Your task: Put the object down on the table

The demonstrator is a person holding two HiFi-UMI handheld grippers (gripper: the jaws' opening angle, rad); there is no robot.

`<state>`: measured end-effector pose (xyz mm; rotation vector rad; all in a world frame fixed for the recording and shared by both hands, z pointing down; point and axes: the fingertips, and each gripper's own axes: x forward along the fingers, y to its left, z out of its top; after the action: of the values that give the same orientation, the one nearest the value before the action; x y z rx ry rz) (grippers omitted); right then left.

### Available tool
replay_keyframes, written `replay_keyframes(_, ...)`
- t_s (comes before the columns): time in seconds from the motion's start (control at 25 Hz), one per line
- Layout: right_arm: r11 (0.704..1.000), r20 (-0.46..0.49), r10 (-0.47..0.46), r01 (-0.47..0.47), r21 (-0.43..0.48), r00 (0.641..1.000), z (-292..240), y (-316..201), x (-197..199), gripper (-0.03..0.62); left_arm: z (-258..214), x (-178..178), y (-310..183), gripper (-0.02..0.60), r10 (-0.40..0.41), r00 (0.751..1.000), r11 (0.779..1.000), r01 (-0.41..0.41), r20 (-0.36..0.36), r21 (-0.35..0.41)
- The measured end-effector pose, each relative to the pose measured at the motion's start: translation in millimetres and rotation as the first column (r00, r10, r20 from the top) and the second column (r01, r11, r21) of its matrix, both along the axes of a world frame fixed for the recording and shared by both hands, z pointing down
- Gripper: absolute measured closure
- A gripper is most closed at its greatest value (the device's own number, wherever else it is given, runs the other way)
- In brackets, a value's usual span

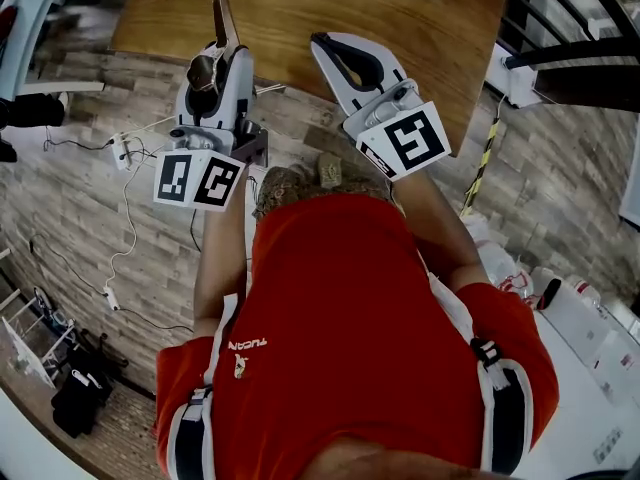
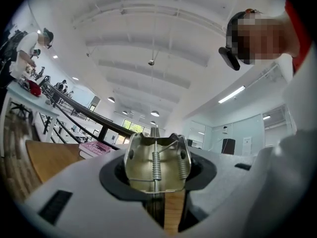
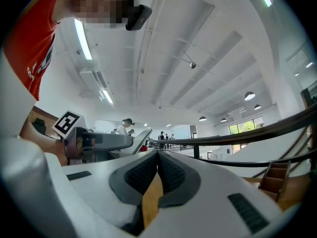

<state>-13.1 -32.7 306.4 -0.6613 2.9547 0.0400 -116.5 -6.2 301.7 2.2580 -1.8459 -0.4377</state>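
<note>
White left tongs (image 1: 226, 54), right tongs (image 1: 324, 46); red shirt (image 1: 350, 328) (striped shoulders).

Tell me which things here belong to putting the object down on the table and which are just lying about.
Job: metal spring clip held in left gripper; wooden table.
Lying about: pink book; power strip and cables on floor; black bag on floor.

head: steeply down, above table (image 1: 300, 18) | gripper views: close, tilted ceilingward; share table
</note>
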Motion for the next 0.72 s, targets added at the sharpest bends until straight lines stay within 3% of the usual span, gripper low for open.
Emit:
replay_keyframes(0.4, 0.998, -0.037, 0.065, -0.066, -0.022, 0.997, 17.8, -63.6, -26.3, 0.569, 30.6, -23.8, -72.1, 0.396, 0.060, 0.998, 0.996, -0.060, -0.002, -0.068)
replay_keyframes(0.72, 0.985, -0.086, 0.155, -0.160, -0.060, 0.984, 35.7, -106.6, -56.8, 0.569, 62.6, -47.0, -122.9, 0.396, 0.150, 0.989, 0.979, -0.150, -0.011, -0.141)
